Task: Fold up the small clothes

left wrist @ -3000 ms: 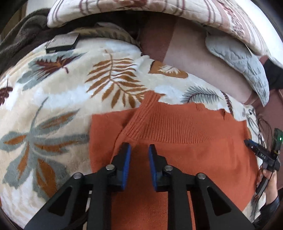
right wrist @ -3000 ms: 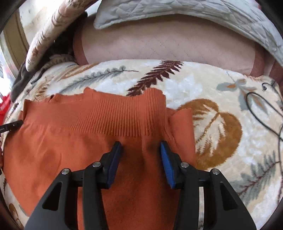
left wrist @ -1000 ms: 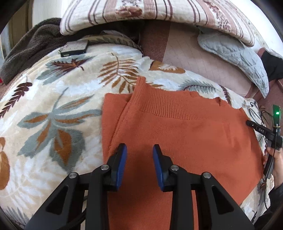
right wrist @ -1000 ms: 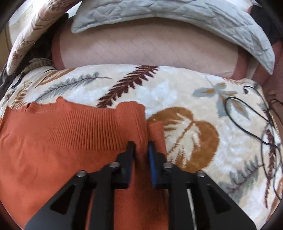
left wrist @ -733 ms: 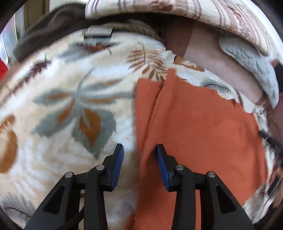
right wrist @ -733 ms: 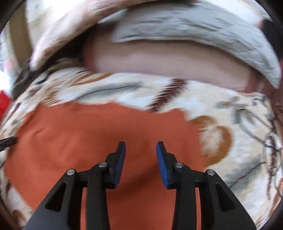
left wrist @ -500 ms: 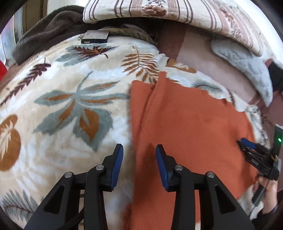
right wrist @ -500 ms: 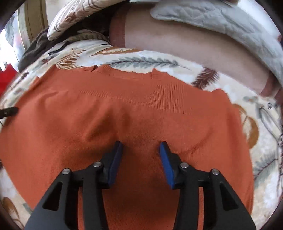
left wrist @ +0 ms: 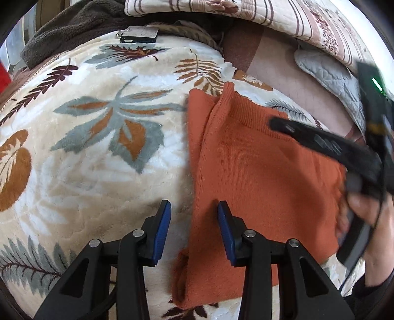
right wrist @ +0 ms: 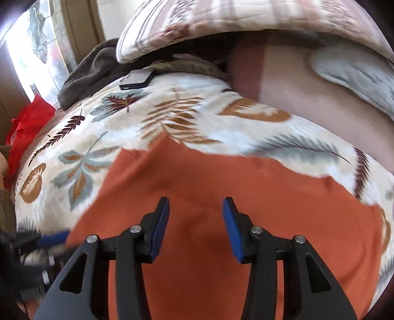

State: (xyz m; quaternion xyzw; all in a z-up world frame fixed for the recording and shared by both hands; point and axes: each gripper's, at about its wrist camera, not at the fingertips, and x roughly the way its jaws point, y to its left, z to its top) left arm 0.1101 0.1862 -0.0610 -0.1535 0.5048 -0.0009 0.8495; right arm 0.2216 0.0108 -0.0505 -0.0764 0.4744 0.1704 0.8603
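An orange knit garment (left wrist: 261,177) lies folded flat on a leaf-patterned blanket (left wrist: 98,152); it also shows in the right wrist view (right wrist: 246,197). My left gripper (left wrist: 193,216) is open, its jaws either side of the garment's left folded edge near the front. My right gripper (right wrist: 195,214) is open and empty over the garment's middle. In the left wrist view the right gripper's body (left wrist: 327,145) hangs over the garment's right side, blurred, held by a hand (left wrist: 364,214).
A dark flat device (left wrist: 139,34) lies at the blanket's far edge beside a brown fleece (left wrist: 69,27). Striped quilt (left wrist: 246,12) and grey quilted pad (left wrist: 327,73) lie behind. Red cloth (right wrist: 27,123) sits far left.
My right gripper let go of the garment's right edge, opened and swung left over the garment. My left gripper slid left to the garment's left edge and opened wider.
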